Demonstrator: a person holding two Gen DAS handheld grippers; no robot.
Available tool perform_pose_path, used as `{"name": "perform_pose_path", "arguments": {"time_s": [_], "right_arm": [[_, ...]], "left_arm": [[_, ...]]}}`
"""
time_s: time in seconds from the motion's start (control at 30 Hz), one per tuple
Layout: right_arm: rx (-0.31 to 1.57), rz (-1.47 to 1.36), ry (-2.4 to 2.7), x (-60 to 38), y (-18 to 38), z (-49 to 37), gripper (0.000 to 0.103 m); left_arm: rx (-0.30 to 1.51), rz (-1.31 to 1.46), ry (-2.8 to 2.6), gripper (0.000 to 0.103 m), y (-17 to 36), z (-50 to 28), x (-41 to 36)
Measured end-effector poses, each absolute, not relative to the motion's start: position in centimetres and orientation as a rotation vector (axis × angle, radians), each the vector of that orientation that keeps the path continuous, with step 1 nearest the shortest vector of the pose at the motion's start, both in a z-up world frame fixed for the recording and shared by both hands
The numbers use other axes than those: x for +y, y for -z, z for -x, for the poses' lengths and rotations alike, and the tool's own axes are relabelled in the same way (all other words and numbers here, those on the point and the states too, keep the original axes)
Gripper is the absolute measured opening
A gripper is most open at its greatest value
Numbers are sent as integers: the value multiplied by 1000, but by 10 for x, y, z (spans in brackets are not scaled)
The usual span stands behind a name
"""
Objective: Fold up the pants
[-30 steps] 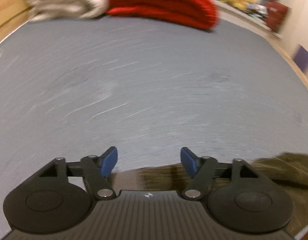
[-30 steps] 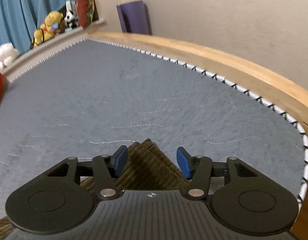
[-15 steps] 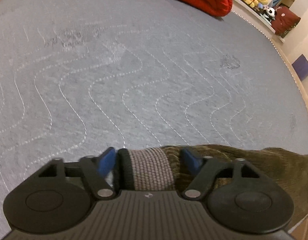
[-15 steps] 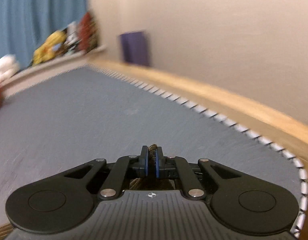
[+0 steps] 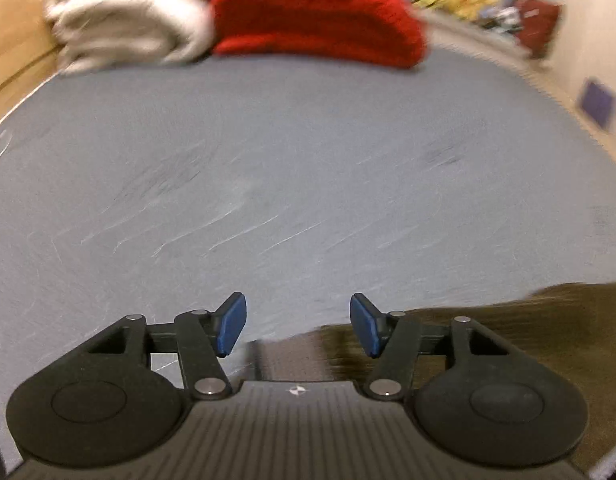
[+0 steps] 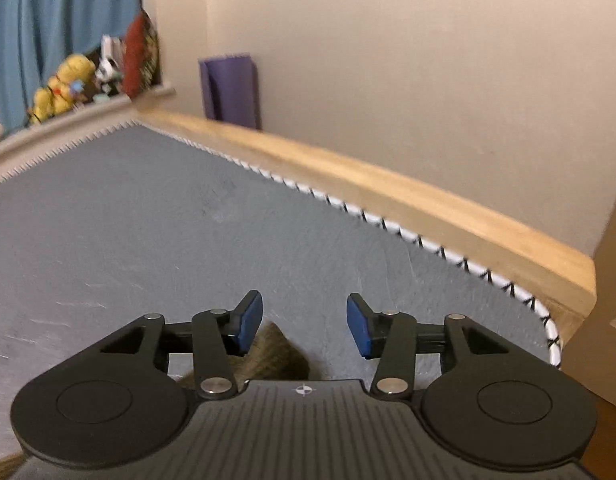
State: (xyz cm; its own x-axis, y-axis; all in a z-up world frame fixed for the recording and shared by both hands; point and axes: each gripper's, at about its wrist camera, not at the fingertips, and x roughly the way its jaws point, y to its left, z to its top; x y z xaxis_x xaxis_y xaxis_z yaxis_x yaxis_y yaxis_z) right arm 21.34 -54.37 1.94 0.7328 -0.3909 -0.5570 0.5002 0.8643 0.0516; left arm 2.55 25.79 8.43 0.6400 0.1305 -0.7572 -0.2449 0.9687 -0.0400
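The olive-brown corduroy pants [image 5: 539, 328] lie on the grey mattress [image 5: 308, 168] at the near edge, spreading to the right in the left wrist view. Their grey waistband [image 5: 284, 354] sits just below my left gripper [image 5: 298, 330], which is open and empty above it. In the right wrist view a corner of the pants [image 6: 276, 350] pokes up under my right gripper [image 6: 304, 328], which is open and holds nothing.
A red blanket [image 5: 319, 24] and a white blanket [image 5: 128, 24] are piled at the far end of the mattress. Stuffed toys [image 6: 64, 84] line a ledge by the blue curtain. A wooden bed frame [image 6: 387, 200] runs along the right edge beside the wall.
Half a second ago my right gripper was shut on the pants; now it is open and the fabric has dropped. My left gripper has lifted off the waistband and tilted up.
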Motion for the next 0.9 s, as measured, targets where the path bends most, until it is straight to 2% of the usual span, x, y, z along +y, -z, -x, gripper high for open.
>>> {"name": "perform_pose_path", "arguments": {"time_s": [0.07,0.17,0.23,0.3,0.5,0.7,0.73,0.8,0.9], "right_arm": [[531,-227,461,-540,-35,-201,54],[514,-308,403,-540,-52,-182,56],[517,-344,351,-538,-60,-168,58],[522,-350,319,-532,-67,-153,60],[652,-423,256,-536,-52,-117,62],[842,-404,304,-552,-3,-107,62],[885,-408,323,-557,9,-106,61],[938,-409,321,-565,25,-102,43],[902,-476,335,-575,20,-91,39]], "left_arm": [[853,144,-133,62,-88,-19,245],[913,44,-51,49,-78,-12,224],[967,-63,-5,46,-66,-4,212],[1094,-186,-9,37,-38,8,213],[1075,-359,-7,37,-44,29,191],[921,-179,174,39,-79,28,163],[920,-149,213,39,-80,26,157],[947,-115,292,41,-72,21,146],[1162,-189,342,44,-23,10,126]]}}
